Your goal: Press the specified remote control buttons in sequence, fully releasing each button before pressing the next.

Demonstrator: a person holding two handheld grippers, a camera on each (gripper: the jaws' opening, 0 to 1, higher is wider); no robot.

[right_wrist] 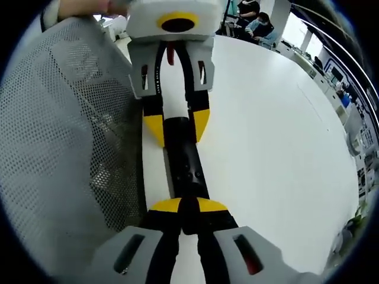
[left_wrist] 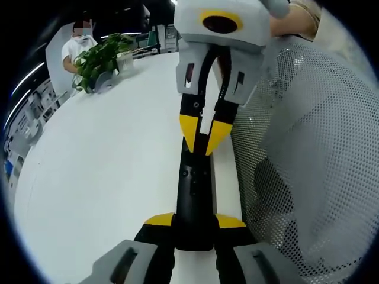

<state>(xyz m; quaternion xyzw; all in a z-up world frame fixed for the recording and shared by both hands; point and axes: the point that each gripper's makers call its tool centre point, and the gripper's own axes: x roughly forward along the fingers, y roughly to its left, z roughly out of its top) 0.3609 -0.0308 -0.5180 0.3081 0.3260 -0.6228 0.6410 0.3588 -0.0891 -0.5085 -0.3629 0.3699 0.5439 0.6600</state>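
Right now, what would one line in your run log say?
left tongs: clamped on black remote control | right tongs: shut, tips at its button face | surface: white table

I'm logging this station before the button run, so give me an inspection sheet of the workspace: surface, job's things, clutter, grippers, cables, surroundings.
Surface: white table, bare around the remote.
Job's things: black remote control lying lengthwise along the table edge, buttons visible on its top face.
Clutter: potted green plant at the far end of the table.
Grippers: left gripper clamps one end of the remote between its yellow tips; right gripper has its yellow tips closed together over the other end.
Cables: nothing seen.
Surroundings: grey mesh chair back beside the table; a seated person in white behind the plant; other people at the opposite end of the table.
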